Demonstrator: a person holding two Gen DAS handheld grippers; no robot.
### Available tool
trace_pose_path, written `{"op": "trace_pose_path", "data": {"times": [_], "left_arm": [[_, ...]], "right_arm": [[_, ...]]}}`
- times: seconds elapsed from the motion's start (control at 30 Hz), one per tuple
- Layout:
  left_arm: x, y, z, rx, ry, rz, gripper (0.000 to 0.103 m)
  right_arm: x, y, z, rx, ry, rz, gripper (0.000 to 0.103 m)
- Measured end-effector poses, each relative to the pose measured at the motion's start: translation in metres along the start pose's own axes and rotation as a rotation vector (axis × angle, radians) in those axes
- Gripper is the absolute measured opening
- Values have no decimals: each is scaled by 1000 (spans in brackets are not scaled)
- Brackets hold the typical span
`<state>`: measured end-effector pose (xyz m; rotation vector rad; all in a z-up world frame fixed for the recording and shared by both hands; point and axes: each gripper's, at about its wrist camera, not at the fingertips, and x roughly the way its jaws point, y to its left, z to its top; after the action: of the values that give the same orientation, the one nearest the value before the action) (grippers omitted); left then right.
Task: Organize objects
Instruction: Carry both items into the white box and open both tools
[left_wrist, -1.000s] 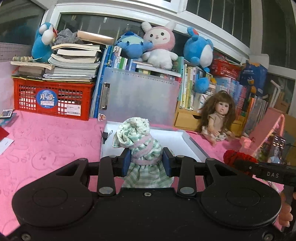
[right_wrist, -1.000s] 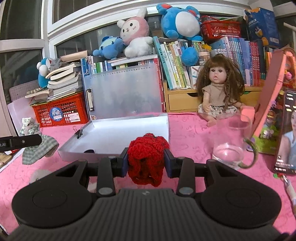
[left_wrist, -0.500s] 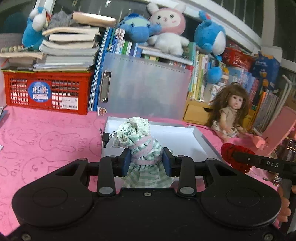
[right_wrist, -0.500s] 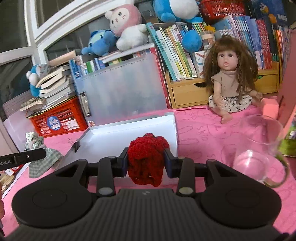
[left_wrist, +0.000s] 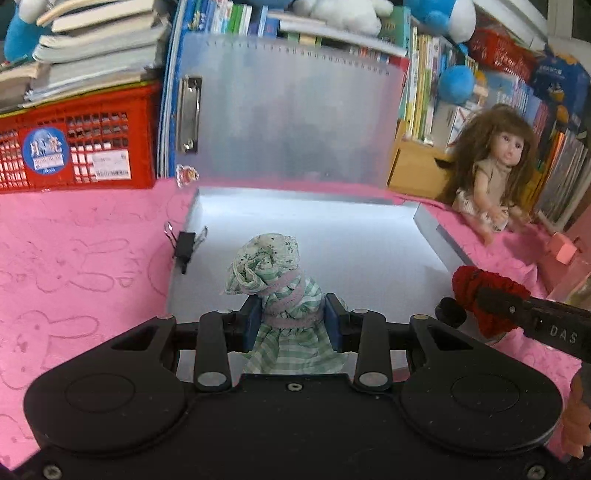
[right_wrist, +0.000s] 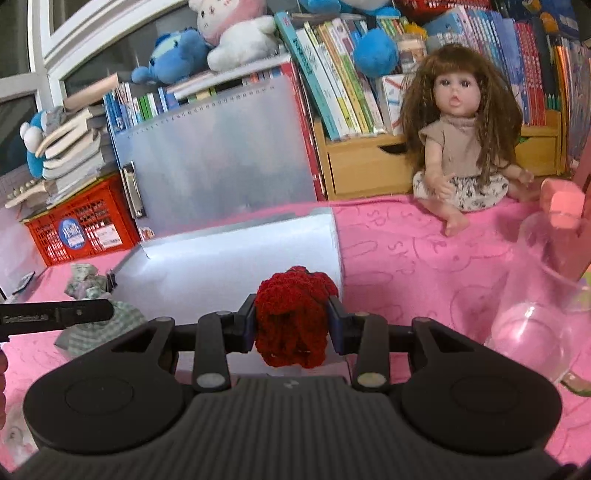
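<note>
My left gripper (left_wrist: 293, 319) is shut on a green checked doll dress (left_wrist: 284, 295), bundled with a floral top, held over the near edge of an open white box (left_wrist: 314, 236). My right gripper (right_wrist: 293, 321) is shut on a red knitted piece (right_wrist: 293, 314), held over the box's near right corner (right_wrist: 229, 258). The red piece and right gripper show at the right of the left wrist view (left_wrist: 480, 295). The green dress and left gripper show at the left of the right wrist view (right_wrist: 99, 310).
The box's translucent lid (left_wrist: 284, 110) stands upright behind it, and a black binder clip (left_wrist: 184, 243) sits on its left wall. A doll (right_wrist: 461, 140) sits at back right, a glass jug (right_wrist: 543, 302) at right, a red crate (left_wrist: 74, 147) at back left. Books and plush toys line the back.
Both grippers have moved forward and down toward the box, each still holding its cloth item. The box and lid now look much closer.
</note>
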<state>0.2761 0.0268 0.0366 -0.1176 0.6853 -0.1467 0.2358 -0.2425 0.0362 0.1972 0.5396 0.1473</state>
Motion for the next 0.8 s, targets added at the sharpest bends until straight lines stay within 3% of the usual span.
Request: {"op": "trace_pose_path", "data": {"times": [0.6,0.8], "left_arm": [[24,-16,-5,30,19,39,35],[23,-28,-7,67,1,49,38]], "right_arm": [[15,6,-7,-63,55,-3,43],[16,5,-7,-50,41,6,50]]}}
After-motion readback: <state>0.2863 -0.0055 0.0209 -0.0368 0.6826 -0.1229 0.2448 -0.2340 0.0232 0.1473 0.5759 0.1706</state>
